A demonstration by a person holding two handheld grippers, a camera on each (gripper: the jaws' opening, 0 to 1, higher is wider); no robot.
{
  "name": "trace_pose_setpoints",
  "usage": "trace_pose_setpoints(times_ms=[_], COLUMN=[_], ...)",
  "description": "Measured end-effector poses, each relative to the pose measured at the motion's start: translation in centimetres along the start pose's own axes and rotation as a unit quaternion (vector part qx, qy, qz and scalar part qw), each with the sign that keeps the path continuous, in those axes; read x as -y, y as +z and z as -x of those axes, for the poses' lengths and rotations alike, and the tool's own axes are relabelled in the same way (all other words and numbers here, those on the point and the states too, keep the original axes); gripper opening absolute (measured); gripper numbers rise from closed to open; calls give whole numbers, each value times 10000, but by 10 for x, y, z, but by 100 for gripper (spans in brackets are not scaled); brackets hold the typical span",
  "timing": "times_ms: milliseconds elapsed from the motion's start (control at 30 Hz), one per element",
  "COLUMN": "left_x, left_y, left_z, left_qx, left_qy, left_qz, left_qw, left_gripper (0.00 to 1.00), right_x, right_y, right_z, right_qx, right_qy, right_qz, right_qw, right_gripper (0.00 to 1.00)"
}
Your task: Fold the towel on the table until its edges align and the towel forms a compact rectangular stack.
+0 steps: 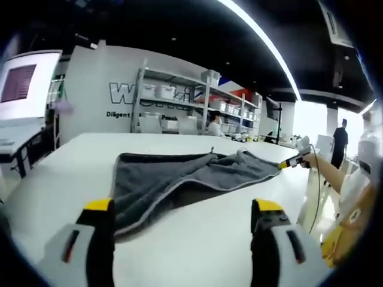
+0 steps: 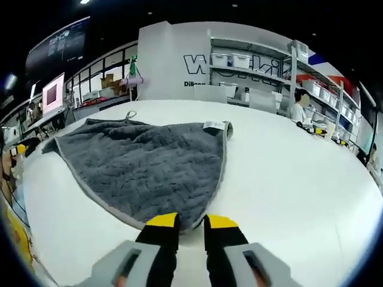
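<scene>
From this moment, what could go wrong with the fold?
1. The right tool pinches just one corner of the gray towel; a quick pull may slip it free.
2. The left tool stands open and apart from the towel, so the near edge is unheld and may drag across the white table.
3. The towel lies partly folded and skewed, with its label turned up; the edges may not align.

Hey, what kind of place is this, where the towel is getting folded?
Probably a robotics lab or workshop, not a home. A grey towel lies on a big white table; behind it stand metal shelves stacked with storage bins, a wall with printed lettering, and a monitor at a side workbench.
</scene>
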State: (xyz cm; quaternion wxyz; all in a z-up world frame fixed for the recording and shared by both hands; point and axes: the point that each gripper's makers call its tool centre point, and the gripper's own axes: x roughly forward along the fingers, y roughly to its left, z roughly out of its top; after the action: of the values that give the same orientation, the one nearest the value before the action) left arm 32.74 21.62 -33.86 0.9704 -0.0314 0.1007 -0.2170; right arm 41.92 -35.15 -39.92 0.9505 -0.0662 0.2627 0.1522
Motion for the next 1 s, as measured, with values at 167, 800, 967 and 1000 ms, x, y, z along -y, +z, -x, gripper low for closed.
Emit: trace_pose_setpoints(times_ms=[167, 800, 967, 1000], left_x=[1, 4, 3, 3], left_y=[0, -2, -3, -4], left_z=[-1, -4, -3, -3], left_qx=[15, 26, 28, 24], left_qy=[-24, -115, -119, -118], left_qz=[7, 33, 53, 58], left_qw=[10000, 9999, 9999, 9999], left_gripper=[99, 99, 99, 99], right_x=[8, 45, 48, 48], right_y=[4, -29, -45, -47], right_z=[12, 79, 91, 94], right_qx=[129, 210, 160, 156], right_qy=[-129, -752, -834, -838], right_qz=[-22, -390, -541, -560], right_qw=[9998, 9962, 9949, 9948], right_gripper=[4, 4, 4, 4])
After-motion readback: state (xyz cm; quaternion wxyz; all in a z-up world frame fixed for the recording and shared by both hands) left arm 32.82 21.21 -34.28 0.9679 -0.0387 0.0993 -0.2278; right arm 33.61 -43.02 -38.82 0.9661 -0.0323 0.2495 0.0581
